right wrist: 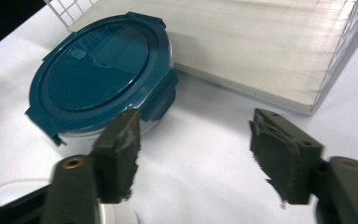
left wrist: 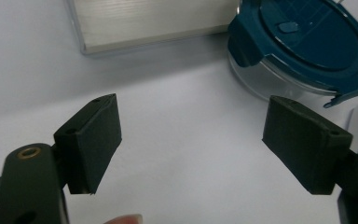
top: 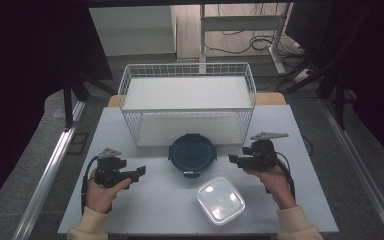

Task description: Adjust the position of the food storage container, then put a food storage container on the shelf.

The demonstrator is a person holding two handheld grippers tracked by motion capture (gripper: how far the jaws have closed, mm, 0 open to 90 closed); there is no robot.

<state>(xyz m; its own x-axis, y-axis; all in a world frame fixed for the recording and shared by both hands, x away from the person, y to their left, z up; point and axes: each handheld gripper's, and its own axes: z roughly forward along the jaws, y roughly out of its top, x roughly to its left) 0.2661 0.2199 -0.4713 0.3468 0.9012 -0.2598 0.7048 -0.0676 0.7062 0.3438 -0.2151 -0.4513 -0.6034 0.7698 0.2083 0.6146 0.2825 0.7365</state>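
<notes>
A person sits at a white table (top: 145, 210), w/ a black two-jaw gripper in each hand; forearms in cream sleeves are cut off by the bottom edge of the high view.

Centre of table: a round clear container w/ dark teal clip-on lid (top: 192, 153), sitting just in front of a white wire basket (top: 187, 70). The basket's pale flat base shows as a grey slab in both gripper views, but its far corners run out of frame there. Near the front edge, right of centre, lies a square clear plastic container w/ clear lid (top: 220, 200), apart from the round one; its contents, if any, are hard to make out through the glare.

Left gripper (top: 139, 173) is held left of the round container, pointing toward it, well short of touching. In the left gripper view its jaws stand spread apart w/ bare table between them; the round container (left wrist: 303, 46) is at upper right, top edge cropped. A fingertip pokes in at the bottom edge.

Right gripper (top: 233, 159) sits just right of the round container. In the right gripper view the jaws are parted, nothing between the pads; the round container (right wrist: 100, 77) lies beyond the left jaw, which hides part of its near rim. A sliver of the square container (right wrist: 9, 189) peeks in bottom left, mostly covered by the gripper body.
</notes>
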